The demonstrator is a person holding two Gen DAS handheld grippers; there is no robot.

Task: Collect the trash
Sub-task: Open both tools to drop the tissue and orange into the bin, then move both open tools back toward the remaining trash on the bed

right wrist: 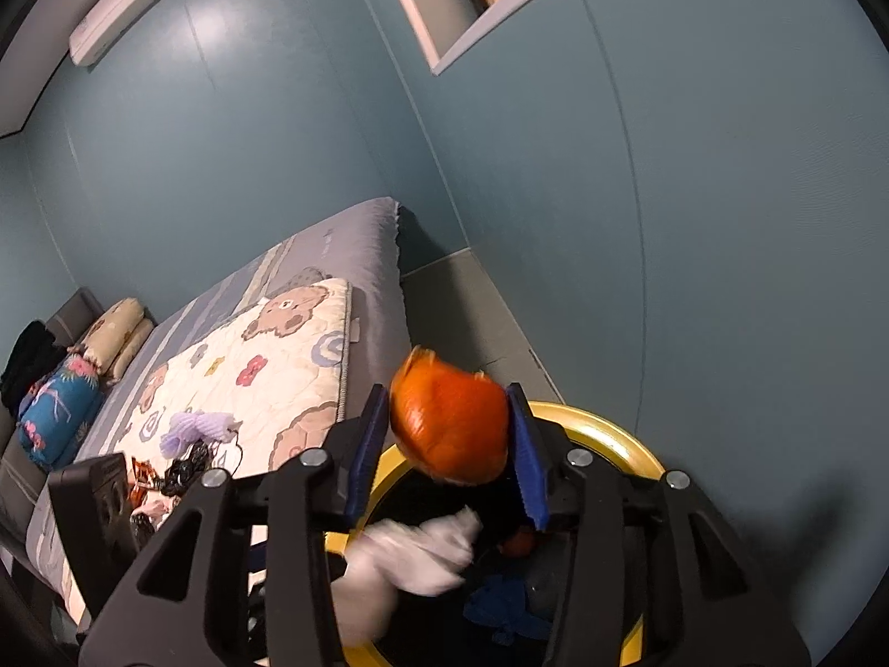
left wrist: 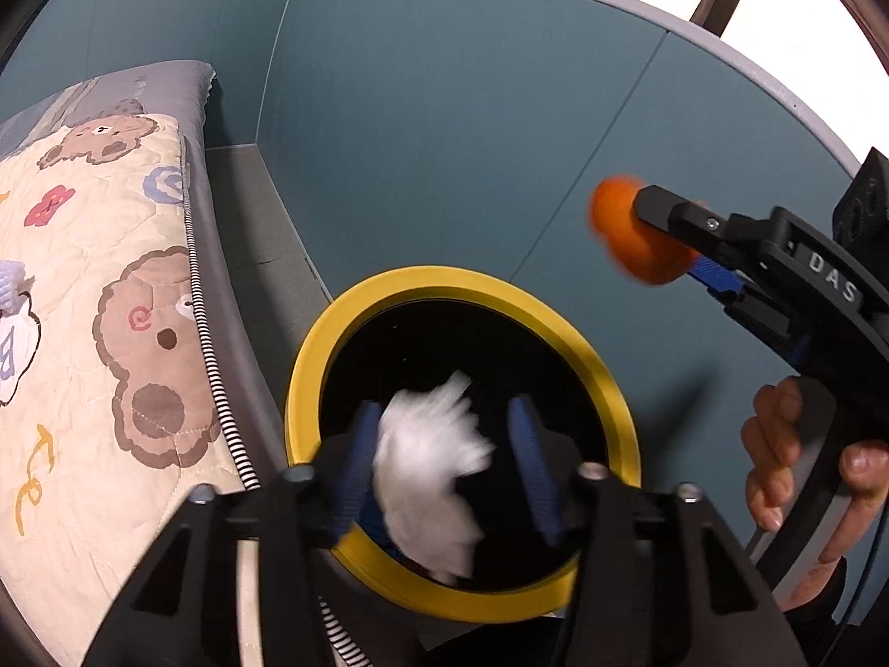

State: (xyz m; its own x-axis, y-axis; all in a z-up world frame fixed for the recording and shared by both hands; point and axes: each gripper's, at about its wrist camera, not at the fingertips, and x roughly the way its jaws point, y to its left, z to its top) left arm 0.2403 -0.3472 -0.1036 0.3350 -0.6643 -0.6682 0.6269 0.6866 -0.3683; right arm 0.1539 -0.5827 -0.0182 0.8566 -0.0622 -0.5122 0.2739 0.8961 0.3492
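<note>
**Two claws over the yellow bin**

The left claw (left wrist: 439, 467) is over the mouth of the bin. Its two blue fingers (left wrist: 528, 461) stand apart. A white crumpled tissue (left wrist: 430, 472) is between them. It looks blurry and loose. It sits next to the left finger, and there is a gap between it and the right finger. The pads do not press on it, so the claw is open.

The right claw (right wrist: 450, 433) has an orange peel (right wrist: 453, 425) between its blue fingers (right wrist: 525, 456). The peel fills the space from one finger to the other, but it looks a bit blurry too. I cannot tell if the fingers squeeze it or have let go. In the left view a person's hand (left wrist: 800, 461) holds the handle of this claw.

Under both claws is the round bin with a yellow rim (left wrist: 461, 286). It is dark inside. From the right view, something blue (right wrist: 500, 606) and a small orange bit (right wrist: 519, 542) lie in it.

Beside the bin is a bed with a bear blanket (right wrist: 266, 367). On the blanket lie a purple knit thing (right wrist: 191, 431) and some small dark scraps (right wrist: 186, 469). Pillows (right wrist: 119, 333) are at the far end. The wall (left wrist: 444, 111) behind is blue-green.
</note>
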